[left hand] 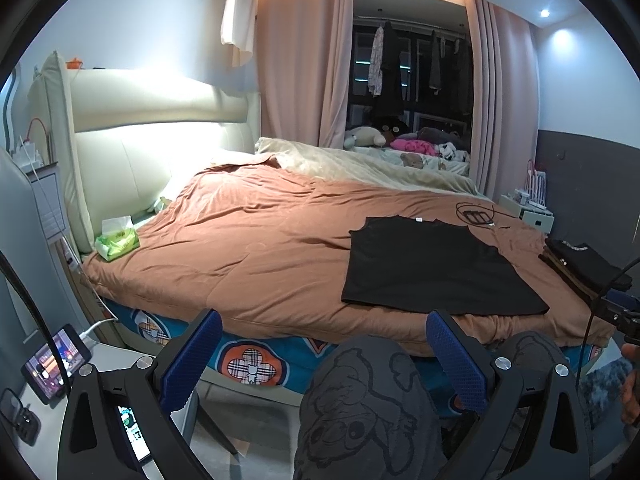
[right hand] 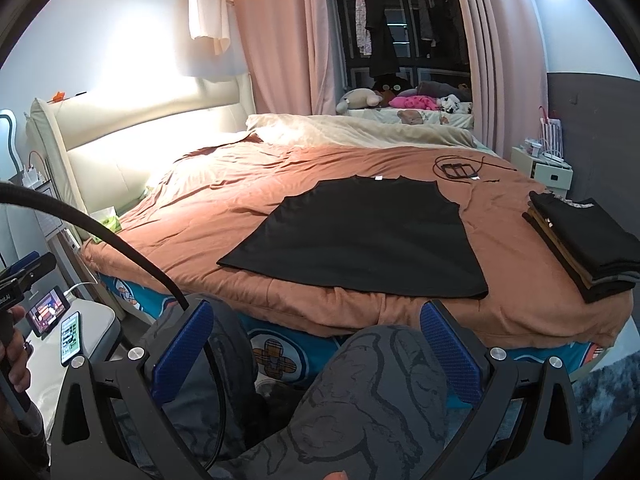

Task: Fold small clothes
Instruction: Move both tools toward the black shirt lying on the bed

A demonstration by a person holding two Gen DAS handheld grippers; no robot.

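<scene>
- The black shirt (right hand: 360, 240) lies flat on the brown duvet (right hand: 240, 216) of the bed, near the edge closest to the person, collar away and hem toward the hand-held grippers.
- Its long axis runs from the near hem to the far collar, so roughly straight ahead of both cameras; the hem edge runs left to right along the bed's edge.
- From the right hand-held gripper (right hand: 316, 348) the shirt sits ahead and a little up, almost centred between the fingers. From the left hand-held gripper (left hand: 324, 356) it lies ahead and off to the right.
- By my reading the right one is nearer and better lined up with the hem; the left would have to swing rightward to reach the hem's left corner.
- Both are held back off the bed, above the person's knees, touching nothing.
- Left hand-held gripper: jaws spread wide, nothing between them. Right: the same, wide and empty.
- A stack (right hand: 580, 236) of folded clothes sits on the duvet to the right of the shirt, apart from it.
- Writing: a small white tag (right hand: 378, 178) at the collar shows no legible print. The phone (right hand: 71, 338) on the side stand shows text too small to read. No brand can be read anywhere.
</scene>
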